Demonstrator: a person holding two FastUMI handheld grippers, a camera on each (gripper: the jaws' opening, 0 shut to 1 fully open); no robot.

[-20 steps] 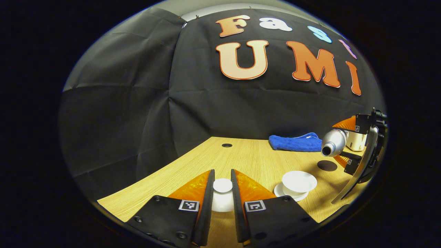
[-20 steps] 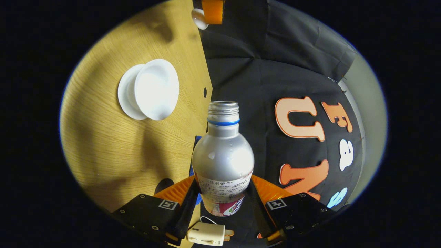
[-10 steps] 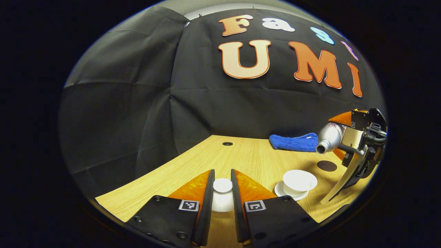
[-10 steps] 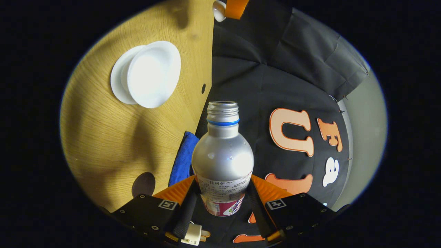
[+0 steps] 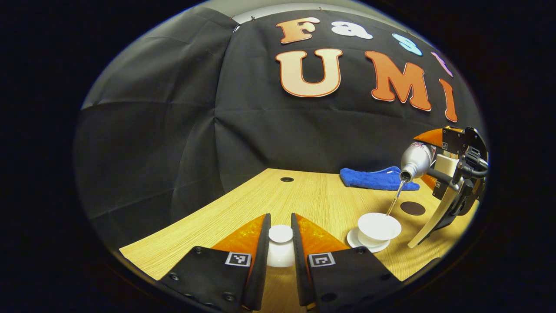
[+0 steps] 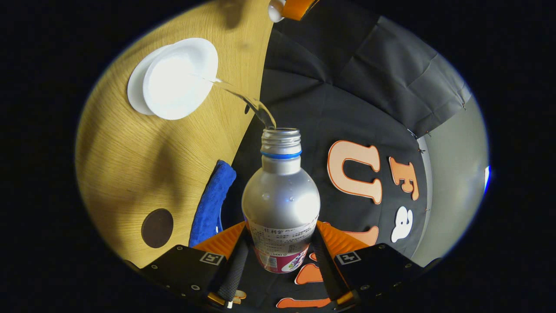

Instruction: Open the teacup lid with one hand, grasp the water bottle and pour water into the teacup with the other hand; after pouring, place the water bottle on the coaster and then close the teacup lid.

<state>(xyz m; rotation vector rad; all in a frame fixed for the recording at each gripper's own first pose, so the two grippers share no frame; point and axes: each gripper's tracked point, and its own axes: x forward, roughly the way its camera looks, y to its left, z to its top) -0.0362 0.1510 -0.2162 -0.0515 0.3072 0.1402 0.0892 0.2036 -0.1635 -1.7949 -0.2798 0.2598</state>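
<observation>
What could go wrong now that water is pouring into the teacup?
1. The stream falls from the water bottle held well above the teacup and lands near its rim, so a small wobble could spill onto the table.
2. The cup looks shallow, so it may overflow into its saucer.
3. The left tool grips the lid by its small knob, so it could slip.
</observation>
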